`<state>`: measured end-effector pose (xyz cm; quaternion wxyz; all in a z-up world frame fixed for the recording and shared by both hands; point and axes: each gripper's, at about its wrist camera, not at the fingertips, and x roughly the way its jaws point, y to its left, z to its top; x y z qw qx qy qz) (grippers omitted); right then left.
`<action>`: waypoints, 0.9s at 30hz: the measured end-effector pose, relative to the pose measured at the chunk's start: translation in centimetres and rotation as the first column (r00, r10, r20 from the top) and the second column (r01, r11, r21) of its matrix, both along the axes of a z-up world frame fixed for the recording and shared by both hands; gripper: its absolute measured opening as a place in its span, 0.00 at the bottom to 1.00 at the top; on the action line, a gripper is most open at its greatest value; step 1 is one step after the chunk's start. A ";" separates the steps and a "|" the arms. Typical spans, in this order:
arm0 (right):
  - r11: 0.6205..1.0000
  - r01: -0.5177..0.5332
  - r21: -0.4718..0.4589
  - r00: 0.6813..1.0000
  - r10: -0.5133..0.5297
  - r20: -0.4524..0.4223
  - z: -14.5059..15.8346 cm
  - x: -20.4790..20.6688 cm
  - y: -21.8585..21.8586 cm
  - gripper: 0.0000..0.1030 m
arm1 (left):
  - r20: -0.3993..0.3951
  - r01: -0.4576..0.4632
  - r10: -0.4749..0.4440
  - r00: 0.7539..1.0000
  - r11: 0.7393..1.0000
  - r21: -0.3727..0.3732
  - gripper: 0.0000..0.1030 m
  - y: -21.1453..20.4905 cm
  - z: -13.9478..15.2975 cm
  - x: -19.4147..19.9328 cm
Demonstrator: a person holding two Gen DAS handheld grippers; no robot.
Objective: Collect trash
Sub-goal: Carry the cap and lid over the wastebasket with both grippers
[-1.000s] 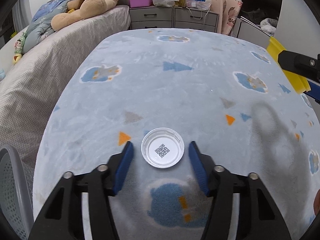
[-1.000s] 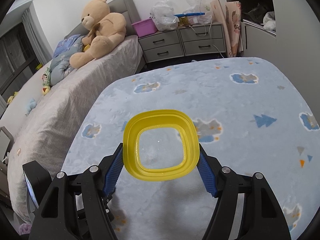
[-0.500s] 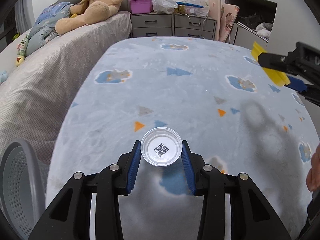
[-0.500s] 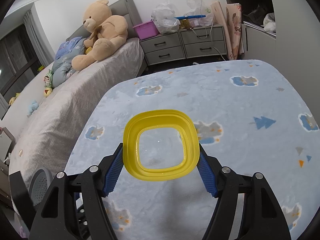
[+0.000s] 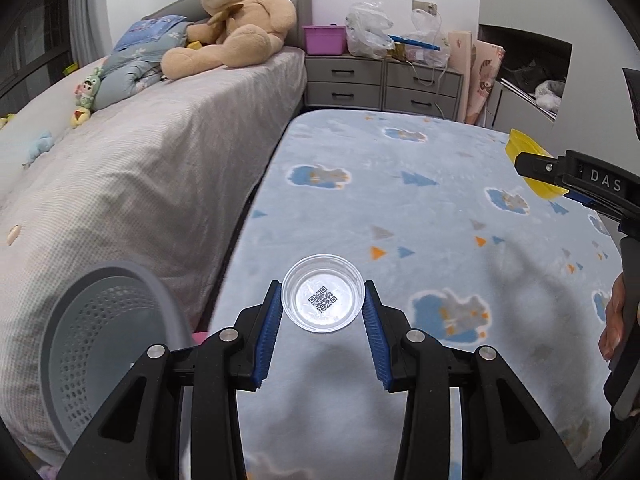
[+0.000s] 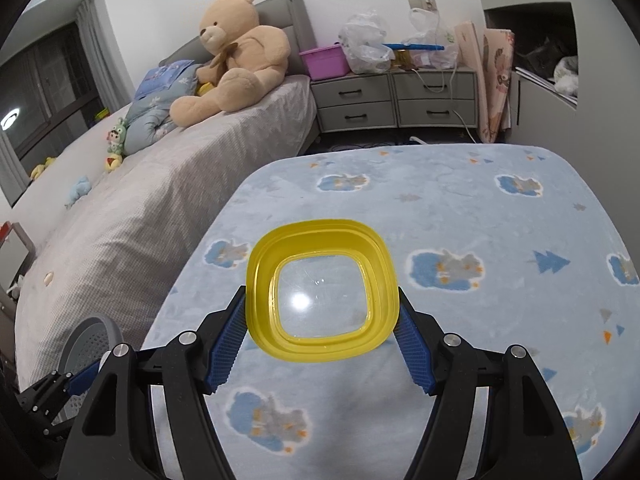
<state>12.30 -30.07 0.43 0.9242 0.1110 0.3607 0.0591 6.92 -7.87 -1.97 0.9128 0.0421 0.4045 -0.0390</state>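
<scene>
My left gripper point(image 5: 323, 312) is shut on a small clear round plastic cup point(image 5: 323, 298) with a QR code on its bottom, held in the air over the left edge of the blue patterned blanket point(image 5: 420, 200). My right gripper point(image 6: 322, 316) is shut on a yellow square plastic container point(image 6: 322, 292), lifted above the same blanket point(image 6: 460, 220). In the left wrist view the right gripper and the yellow container point(image 5: 532, 168) show at the far right. A grey perforated bin point(image 5: 104, 344) stands low at the left, also seen as the bin point(image 6: 88, 344) in the right wrist view.
A grey bed point(image 5: 140, 160) with a big teddy bear point(image 5: 240, 20) runs along the left. Grey drawers point(image 5: 384, 80) with plastic bags and a purple box stand at the back. A person's hand point(image 5: 614, 320) shows at the right edge.
The left gripper closed on the clear cup, lifted it off the blanket and carried it left and back, so the bin came into view. The right gripper rose a little with the yellow container.
</scene>
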 end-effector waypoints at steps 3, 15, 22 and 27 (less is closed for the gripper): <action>1.000 -0.030 -0.001 1.000 0.030 0.006 0.5 -0.2 1.8 0.65 | 0.016 -0.029 0.029 0.999 1.000 -0.001 0.38 1.9 0.8 -1.0; 0.979 -0.201 -0.027 0.979 0.202 0.038 2.7 -2.2 11.0 0.65 | 0.068 -0.124 0.124 0.990 0.992 -0.007 0.38 8.9 2.4 -4.3; 0.957 -0.290 0.015 0.957 0.289 0.009 2.3 -3.4 15.4 0.65 | 0.081 -0.162 0.163 0.983 0.987 -0.023 0.38 12.7 3.0 -6.6; 0.942 -0.335 0.015 0.942 0.335 -0.017 1.7 -4.8 18.6 0.65 | 0.097 -0.188 0.191 0.977 0.981 -0.041 0.38 15.8 3.7 -8.3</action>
